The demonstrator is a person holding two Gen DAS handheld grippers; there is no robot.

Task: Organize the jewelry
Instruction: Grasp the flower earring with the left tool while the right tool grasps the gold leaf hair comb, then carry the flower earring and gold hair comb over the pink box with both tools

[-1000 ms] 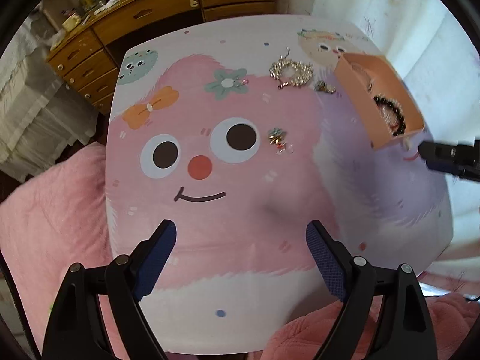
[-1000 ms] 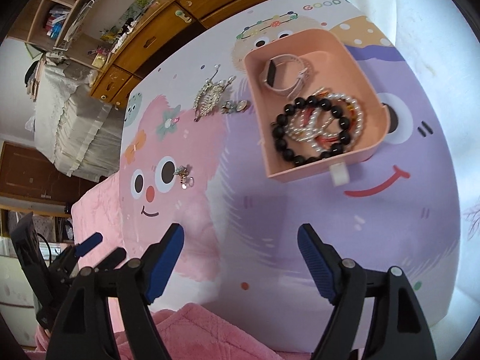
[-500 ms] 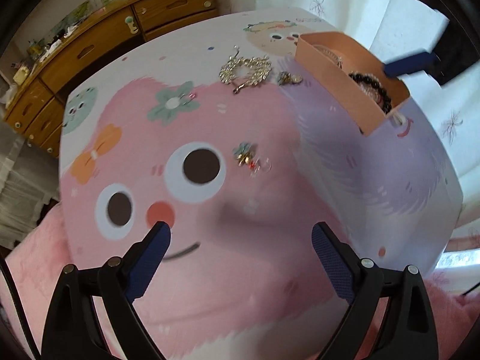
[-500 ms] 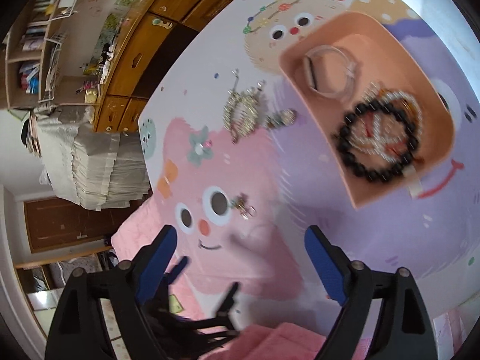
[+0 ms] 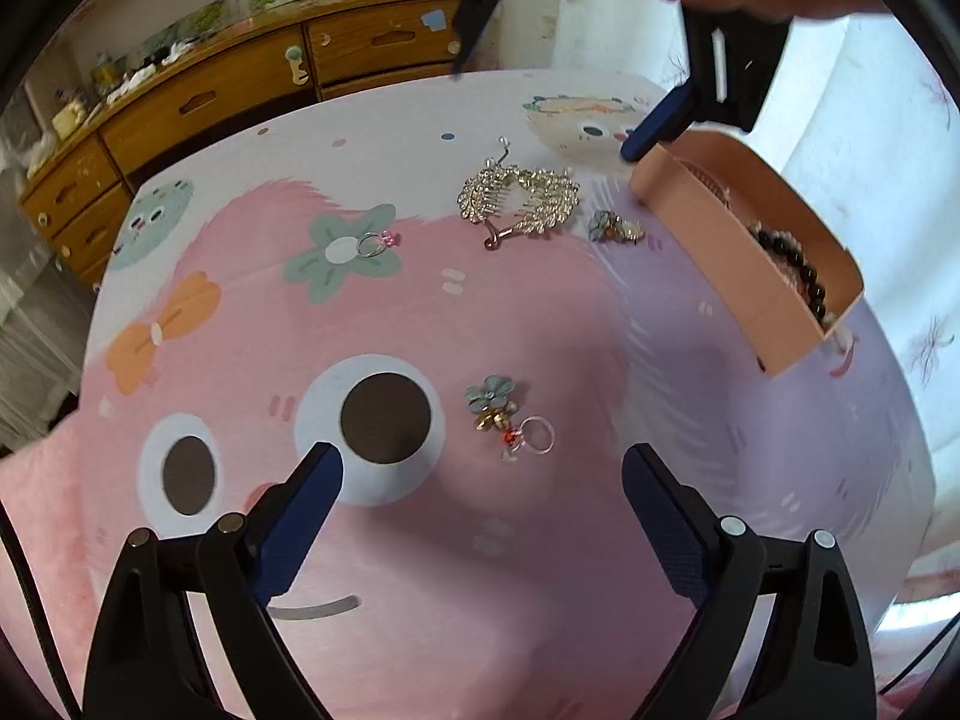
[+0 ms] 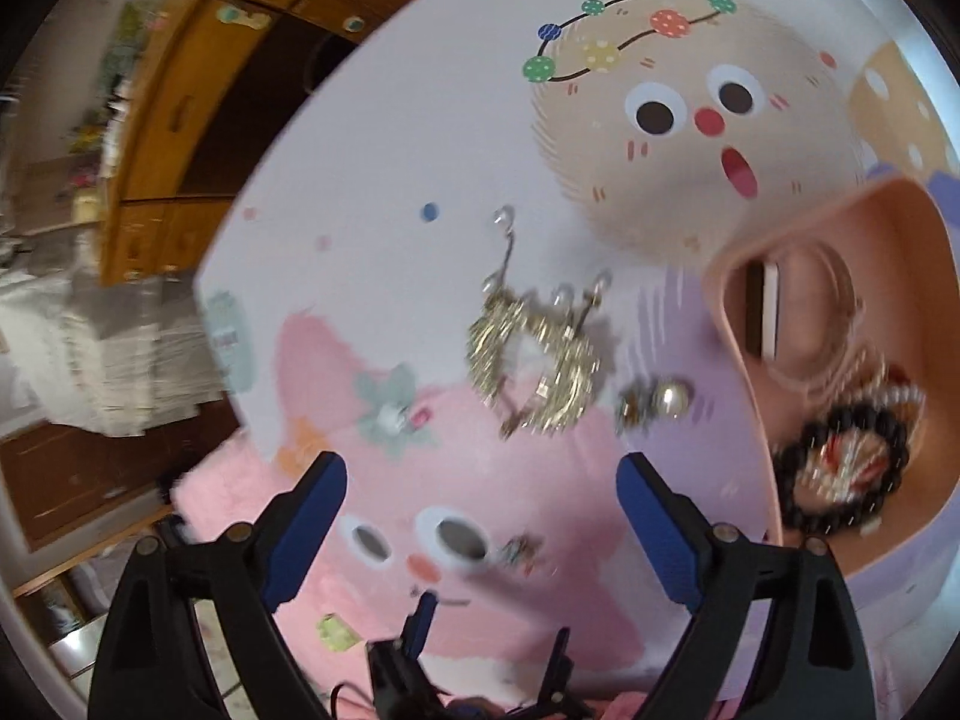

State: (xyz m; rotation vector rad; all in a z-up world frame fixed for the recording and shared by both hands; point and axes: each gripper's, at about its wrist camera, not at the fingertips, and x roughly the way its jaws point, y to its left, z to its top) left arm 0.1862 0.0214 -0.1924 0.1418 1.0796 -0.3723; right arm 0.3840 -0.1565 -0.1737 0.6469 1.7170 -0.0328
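A gold leaf hair comb (image 5: 519,198) (image 6: 534,354) lies on the cartoon table cover (image 5: 420,312) beside a small brooch (image 5: 615,227) (image 6: 657,402). A blue flower charm with a clear ring (image 5: 507,417) lies just ahead of my open, empty left gripper (image 5: 480,480). A pink-stone ring (image 5: 375,243) lies further left. The peach box (image 5: 738,264) (image 6: 744,360) holds a black bead bracelet (image 6: 846,474), pearl strands and a watch. My right gripper (image 6: 480,504) is open and empty above the comb; it shows in the left wrist view (image 5: 660,120) by the box's far corner.
A wooden dresser (image 5: 210,102) with clutter on top stands behind the table. A pink fluffy blanket (image 5: 36,516) lies at the table's near-left edge. White curtain or wall is to the right.
My right gripper has swung left and forward from over the box to over the gold comb. My left gripper has moved closer to the flower charm. Both stayed open.
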